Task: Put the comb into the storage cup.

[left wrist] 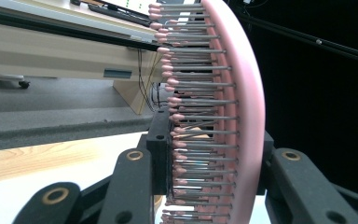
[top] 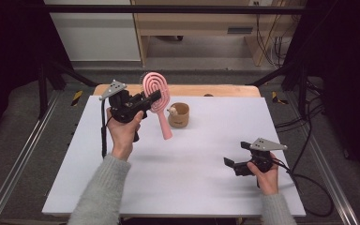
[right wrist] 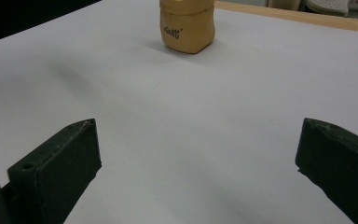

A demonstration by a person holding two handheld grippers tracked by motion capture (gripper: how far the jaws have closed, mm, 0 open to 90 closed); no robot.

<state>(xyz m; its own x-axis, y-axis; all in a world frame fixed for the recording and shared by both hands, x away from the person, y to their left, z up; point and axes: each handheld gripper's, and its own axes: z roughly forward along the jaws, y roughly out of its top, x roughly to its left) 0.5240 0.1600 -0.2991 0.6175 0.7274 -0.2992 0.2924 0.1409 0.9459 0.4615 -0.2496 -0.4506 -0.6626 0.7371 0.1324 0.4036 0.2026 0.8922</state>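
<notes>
Open white desk [top: 178, 183] lies between the two tongs, with wide bare room from 6 to 9 o'clock. The tan cup [top: 179, 115] at 12 o'clock and the raised pink hairbrush [top: 157, 96] just beside it crowd the far edge.

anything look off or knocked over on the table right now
Nothing stands out. The pink oval plastic hairbrush is off the table, clamped by its head in the left gripper, handle hanging down. The small tan cup stands upright on the white table. The right gripper is open above bare table.
</notes>
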